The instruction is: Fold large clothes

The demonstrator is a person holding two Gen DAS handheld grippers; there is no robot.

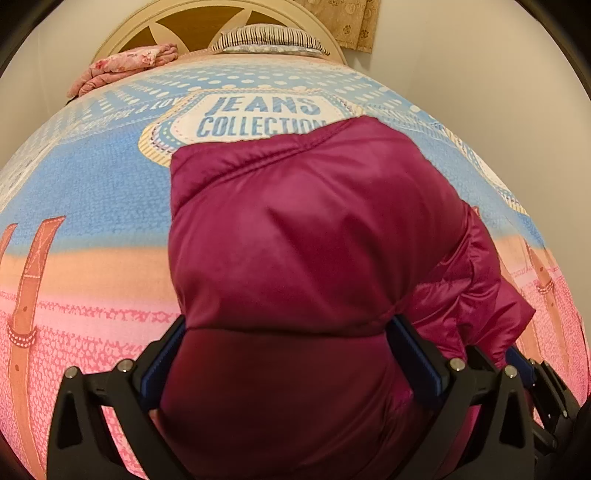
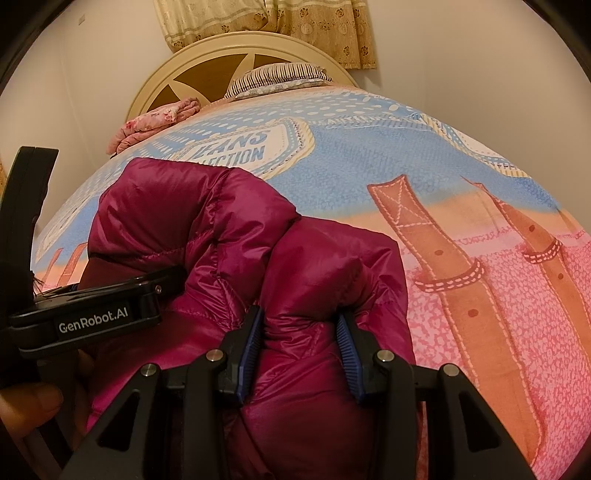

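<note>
A magenta puffer jacket (image 1: 303, 236) lies bunched on the bed near its front edge. My left gripper (image 1: 288, 328) is closed around a thick fold of the jacket, which fills the space between its blue pads (image 1: 413, 354). My right gripper (image 2: 299, 325) is closed on another puffy fold of the same jacket (image 2: 207, 229) just to the right. The left gripper's body (image 2: 92, 314) shows at the left of the right wrist view, close beside my right gripper. The jacket's underside and sleeves are hidden.
The bed has a blue, orange and pink "Jeans Collection" cover (image 1: 92, 184). A striped pillow (image 1: 269, 38) and a folded pink floral blanket (image 1: 122, 66) lie by the cream headboard (image 2: 207, 59). A wall runs along the right side. A curtain (image 2: 280, 22) hangs behind.
</note>
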